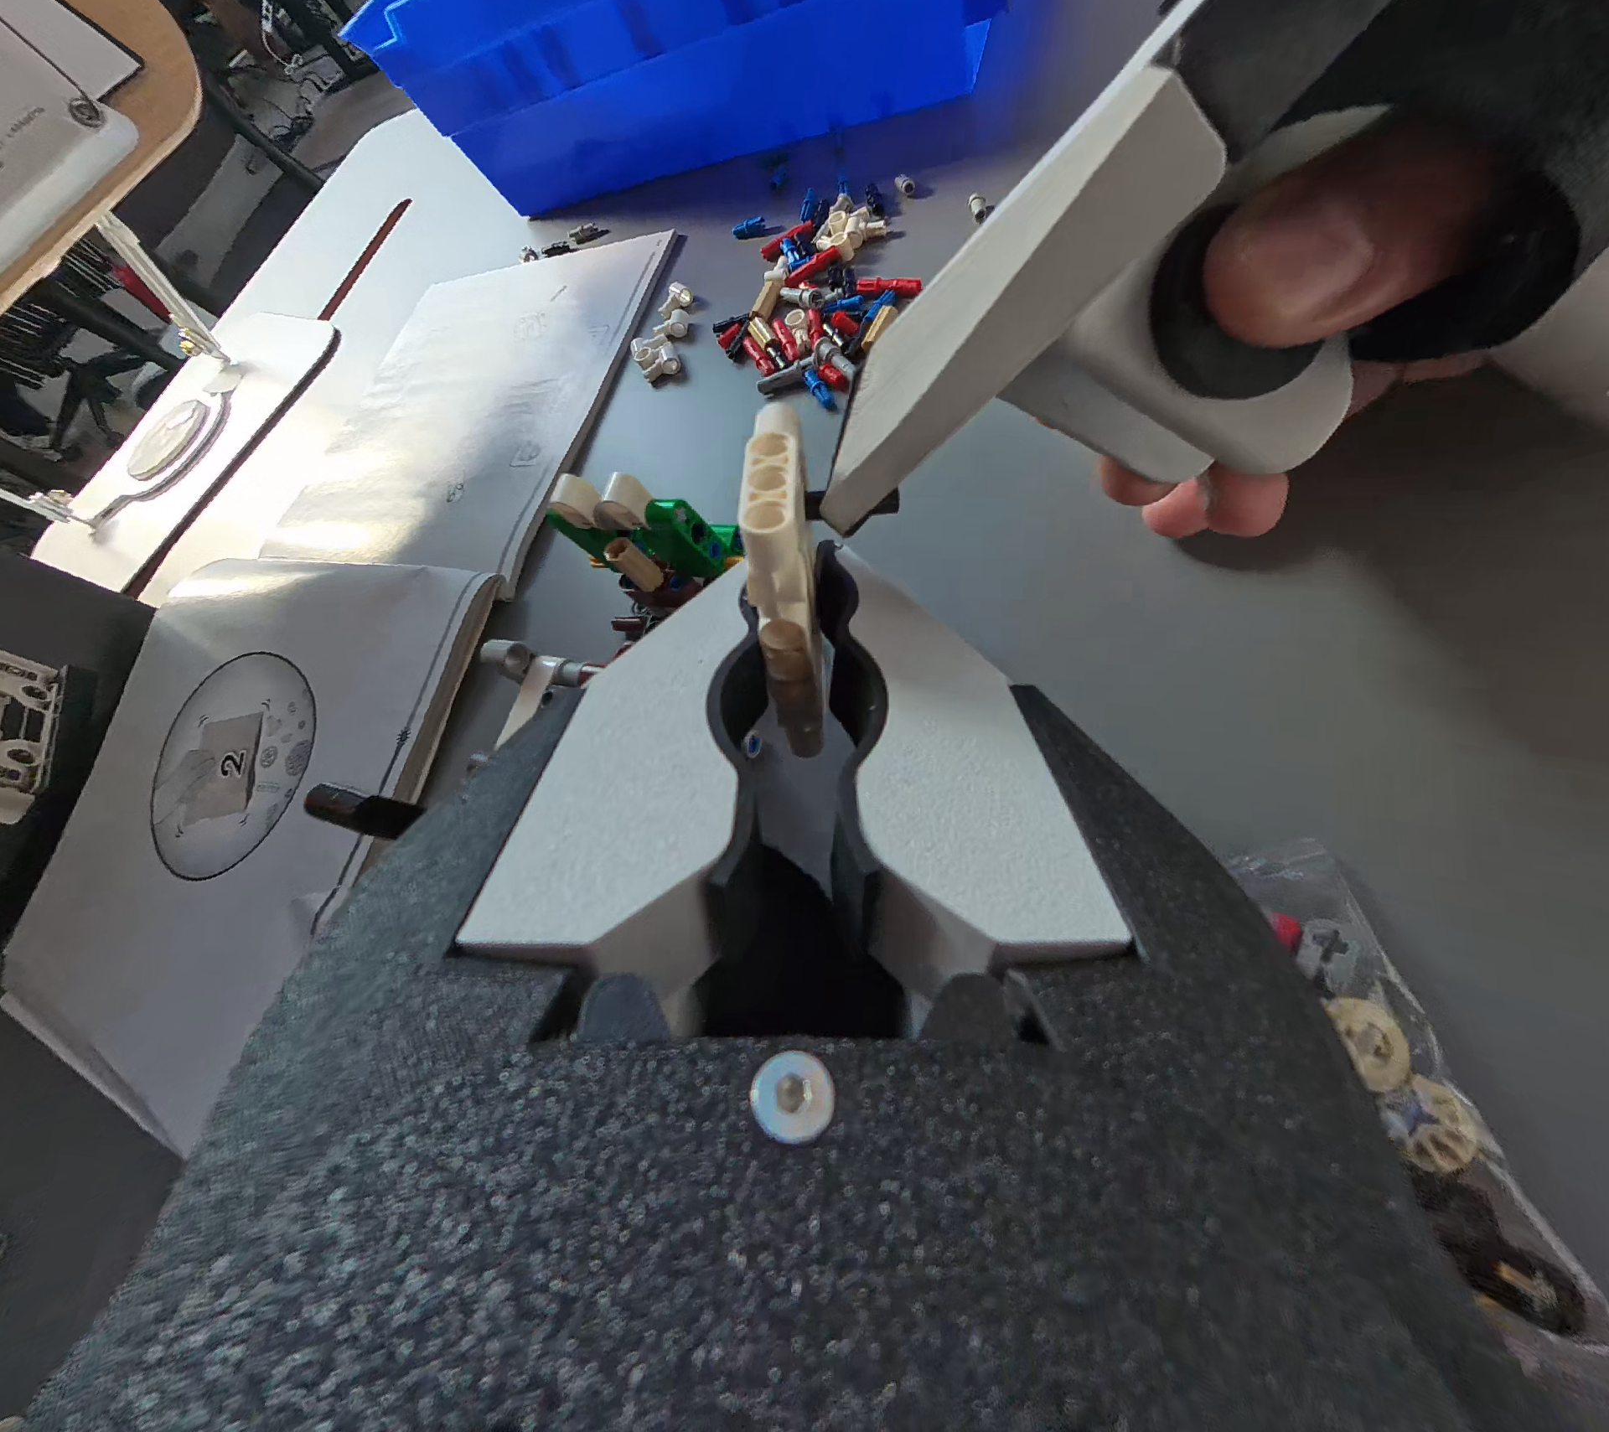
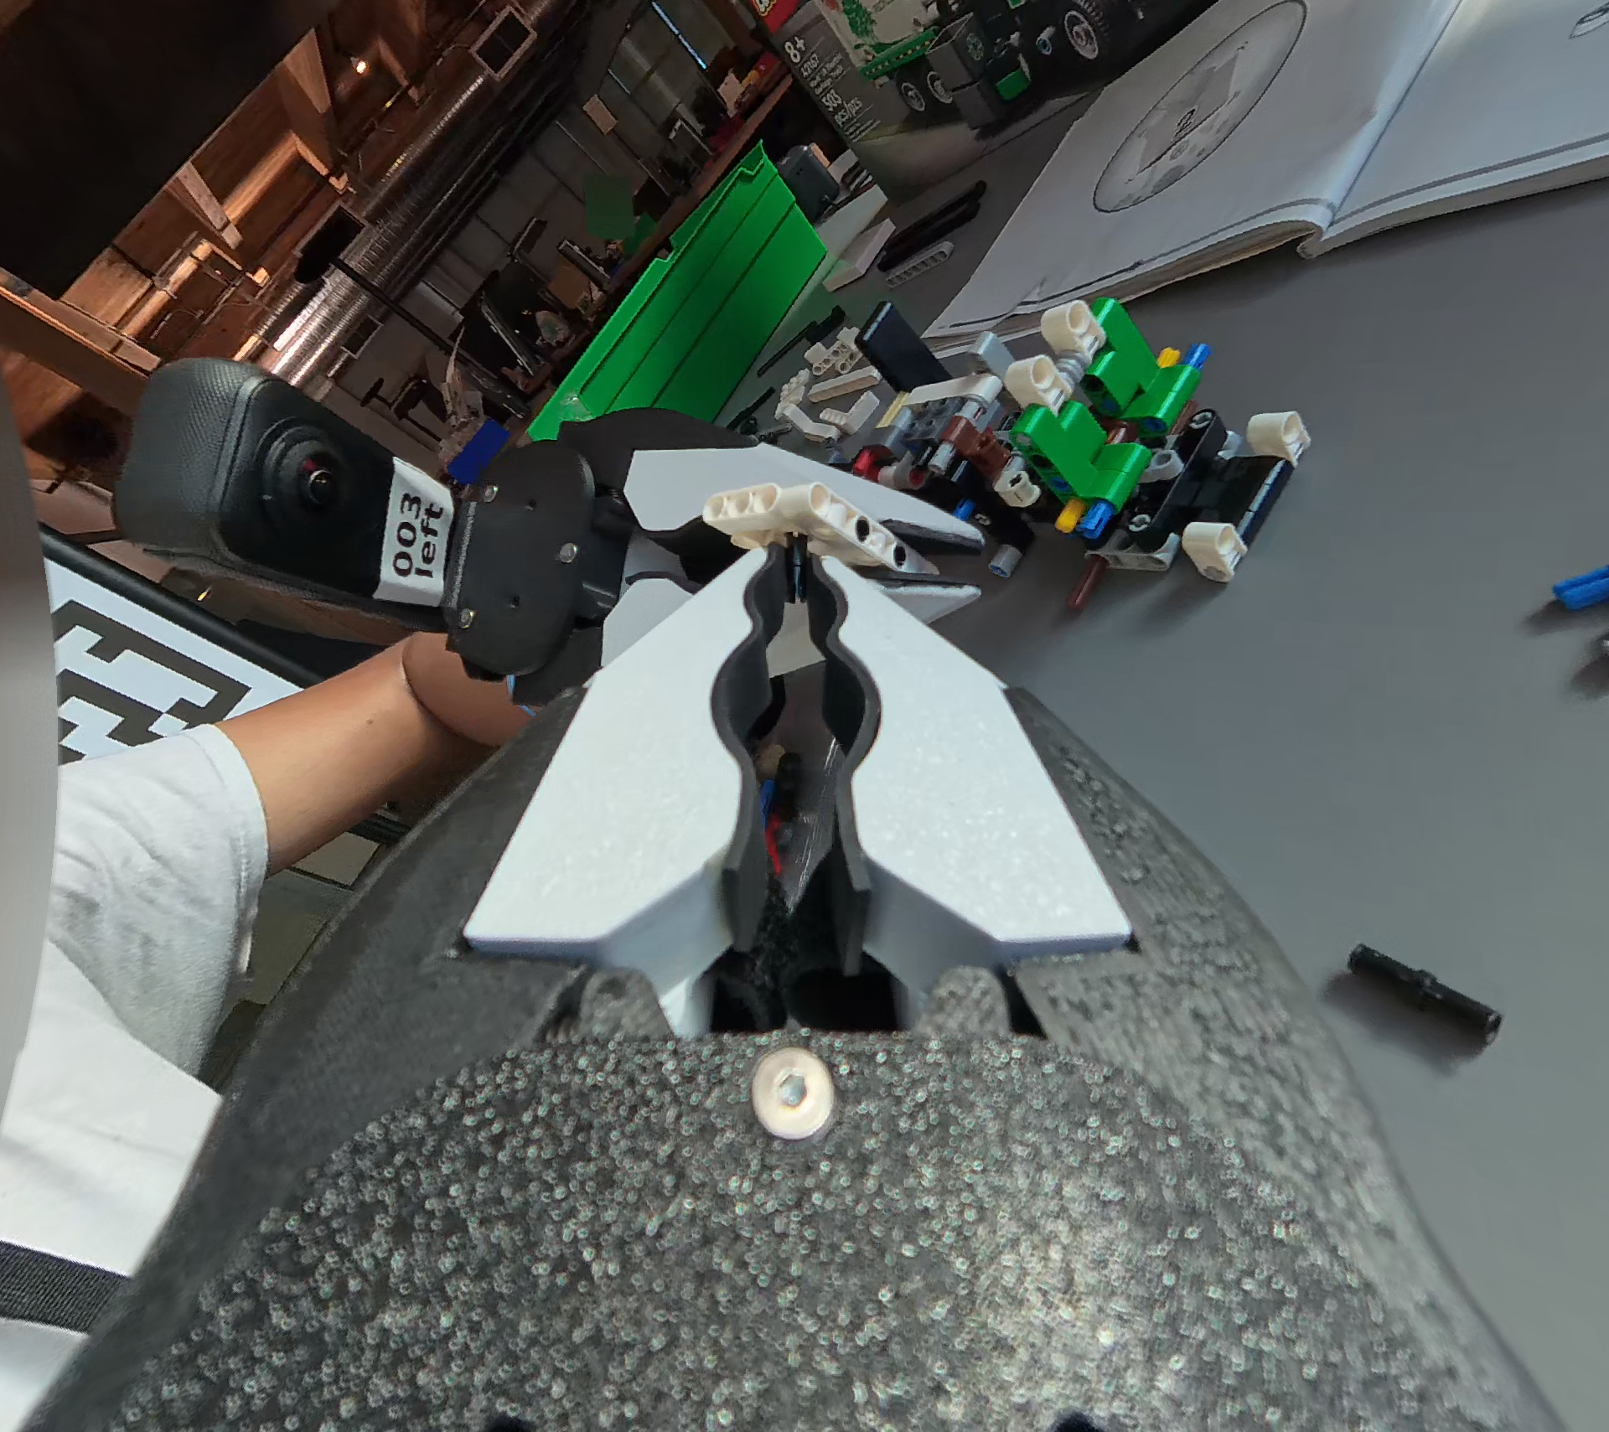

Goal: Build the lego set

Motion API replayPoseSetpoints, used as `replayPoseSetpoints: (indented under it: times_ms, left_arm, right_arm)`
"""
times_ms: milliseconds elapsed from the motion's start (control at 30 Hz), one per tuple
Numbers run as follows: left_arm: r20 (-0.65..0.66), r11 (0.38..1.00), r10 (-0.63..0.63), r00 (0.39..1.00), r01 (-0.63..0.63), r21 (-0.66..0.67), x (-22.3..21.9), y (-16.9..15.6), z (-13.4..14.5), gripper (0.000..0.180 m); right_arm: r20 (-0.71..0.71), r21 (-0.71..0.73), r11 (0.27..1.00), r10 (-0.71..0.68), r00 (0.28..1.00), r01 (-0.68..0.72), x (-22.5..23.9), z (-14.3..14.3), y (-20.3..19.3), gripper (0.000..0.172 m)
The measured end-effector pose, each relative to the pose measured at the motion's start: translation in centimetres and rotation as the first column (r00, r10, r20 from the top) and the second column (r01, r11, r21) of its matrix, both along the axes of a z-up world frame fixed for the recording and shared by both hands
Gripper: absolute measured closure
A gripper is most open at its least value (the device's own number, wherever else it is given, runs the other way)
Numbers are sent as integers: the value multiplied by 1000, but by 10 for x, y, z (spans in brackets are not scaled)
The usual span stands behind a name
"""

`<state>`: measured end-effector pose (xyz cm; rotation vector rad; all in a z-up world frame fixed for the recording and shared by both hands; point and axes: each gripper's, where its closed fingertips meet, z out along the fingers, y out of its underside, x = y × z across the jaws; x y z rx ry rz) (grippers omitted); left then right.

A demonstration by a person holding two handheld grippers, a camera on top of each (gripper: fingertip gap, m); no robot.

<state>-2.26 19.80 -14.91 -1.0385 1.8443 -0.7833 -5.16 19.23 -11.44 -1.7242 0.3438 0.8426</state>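
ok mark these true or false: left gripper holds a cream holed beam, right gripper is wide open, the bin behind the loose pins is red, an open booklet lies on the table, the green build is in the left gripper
1. Left gripper holds a cream holed beam: true.
2. Right gripper is wide open: false, its jaws are pinched on a small black pin.
3. The bin behind the loose pins is red: false, the bin is blue.
4. An open booklet lies on the table: true.
5. The green build is in the left gripper: false, it sits on the table.

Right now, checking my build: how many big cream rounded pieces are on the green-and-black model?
4 cream rounded pieces on the model: two nearest the booklet, two at its black end. Others may be hidden.
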Motion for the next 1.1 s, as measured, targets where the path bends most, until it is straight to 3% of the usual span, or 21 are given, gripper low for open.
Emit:
replayPoseSetpoints:
  times_ms: [100, 433, 667, 1100]
  left_arm:
    - [43, 989, 34, 999, -39, 140, 2, 7, 1, 175]
    - [78, 932, 54, 995, -78, 355, 1, 13, -1, 175]
    - [23, 971, 20, 1000, -25, 236, -1, 9, -8, 175]
    - [-16, 992, -10, 1000, 12, 128, 0, 6, -11, 175]
  right_arm:
    - [22, -13, 1000, -22, 1000, 22, 0, -2, 1, 169]
    - [159, -29, 998, -52, 986, 57, -1, -10, 1, 169]
    - [214, -38, 998, -36, 976, 45, -3, -13, 0, 169]
    - [110, -58, 998, 12, 994, -5, -1, -13, 0, 168]
